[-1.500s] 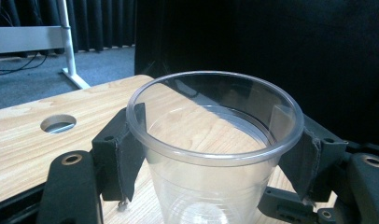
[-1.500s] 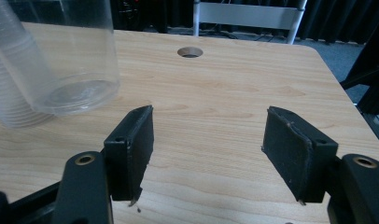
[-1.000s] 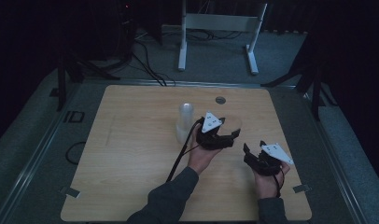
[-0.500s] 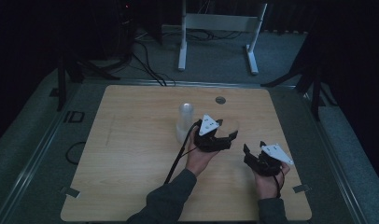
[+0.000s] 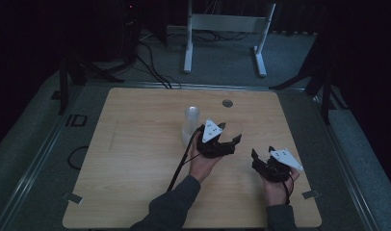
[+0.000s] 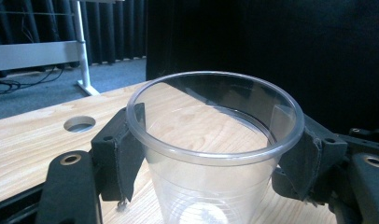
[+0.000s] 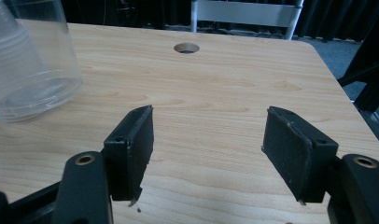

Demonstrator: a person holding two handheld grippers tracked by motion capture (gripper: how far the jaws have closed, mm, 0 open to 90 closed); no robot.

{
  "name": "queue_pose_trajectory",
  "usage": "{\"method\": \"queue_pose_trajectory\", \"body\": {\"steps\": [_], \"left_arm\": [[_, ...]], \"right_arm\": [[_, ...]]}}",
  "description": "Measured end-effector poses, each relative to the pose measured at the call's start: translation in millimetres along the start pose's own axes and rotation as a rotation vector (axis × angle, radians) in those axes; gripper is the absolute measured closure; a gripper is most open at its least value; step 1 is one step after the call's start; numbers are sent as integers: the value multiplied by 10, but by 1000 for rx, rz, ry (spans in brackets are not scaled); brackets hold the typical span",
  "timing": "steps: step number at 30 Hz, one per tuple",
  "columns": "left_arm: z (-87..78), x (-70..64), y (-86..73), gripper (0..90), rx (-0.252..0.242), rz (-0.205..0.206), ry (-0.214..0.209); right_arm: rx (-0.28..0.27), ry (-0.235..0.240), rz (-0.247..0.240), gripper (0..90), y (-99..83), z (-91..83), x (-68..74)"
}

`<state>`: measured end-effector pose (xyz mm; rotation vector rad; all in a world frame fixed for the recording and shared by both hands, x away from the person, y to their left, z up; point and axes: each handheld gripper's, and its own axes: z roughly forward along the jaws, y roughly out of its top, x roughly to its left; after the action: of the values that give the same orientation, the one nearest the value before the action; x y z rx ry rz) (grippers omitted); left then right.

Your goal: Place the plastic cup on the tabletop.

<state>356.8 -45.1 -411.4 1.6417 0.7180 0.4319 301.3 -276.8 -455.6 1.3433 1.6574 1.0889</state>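
The left gripper (image 6: 211, 154) has edged slightly forward, its jaws clamped on a clear plastic cup (image 6: 214, 154).
Cup upright, mouth up, smooth, tapering, ribbed near the base; right gripper (image 7: 208, 154) with jaws apart over the wooden table (image 7: 215, 84).

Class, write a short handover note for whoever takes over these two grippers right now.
Left gripper: its pads sit on either side of a clear plastic cup just under the rim; the cup is upright.
Right gripper: open, holding nothing, low over the table.
A stack of clear cups stands beside the left gripper.
Done: one cup is in the left gripper.
Left: probably set it down somewhere.
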Motion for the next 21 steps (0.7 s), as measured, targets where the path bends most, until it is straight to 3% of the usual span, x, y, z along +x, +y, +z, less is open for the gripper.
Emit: {"method": "queue_pose_trajectory", "body": {"steps": [21], "left_arm": [[4,34,-138,286,12,2,23]], "right_arm": [[5,3,3,331,-16,14,6]]}}
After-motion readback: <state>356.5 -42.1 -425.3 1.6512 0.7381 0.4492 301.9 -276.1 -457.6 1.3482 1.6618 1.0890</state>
